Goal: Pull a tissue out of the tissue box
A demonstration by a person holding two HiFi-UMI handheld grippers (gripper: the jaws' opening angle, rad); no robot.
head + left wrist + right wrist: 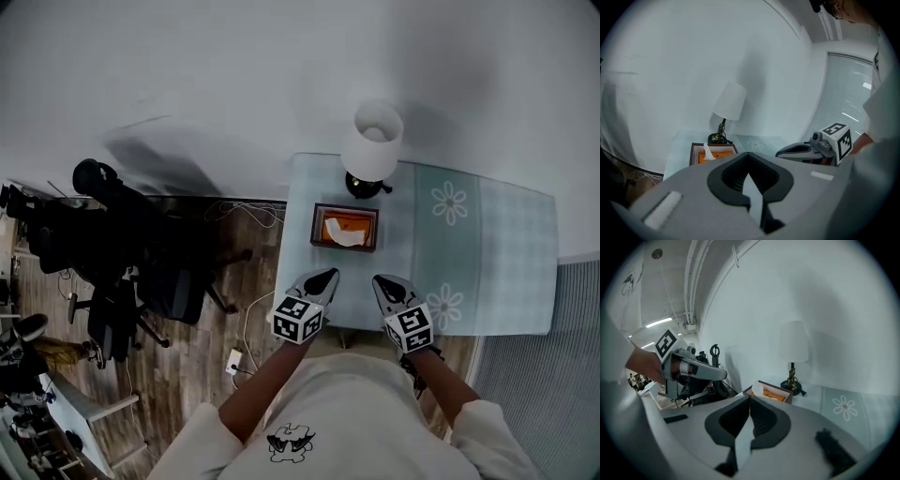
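A dark wooden tissue box (345, 227) with an orange top stands on the table (506, 253) just in front of the lamp. A white tissue (349, 236) sticks up out of its slot. My left gripper (325, 277) and right gripper (383, 281) hover side by side at the table's near edge, both pointing at the box and short of it. Both are shut with nothing between the jaws. In the left gripper view the box (723, 151) and tissue (708, 151) lie beyond the shut left gripper (749, 154). Past the shut right gripper (750, 397) in its own view, the box (780, 393) and tissue (757, 389) show too.
A white-shaded lamp (373, 145) on a dark base stands behind the box against the wall. The tablecloth is pale blue with flower prints. Left of the table are a black office chair (117, 253), cables and a power strip (233, 360) on the wood floor.
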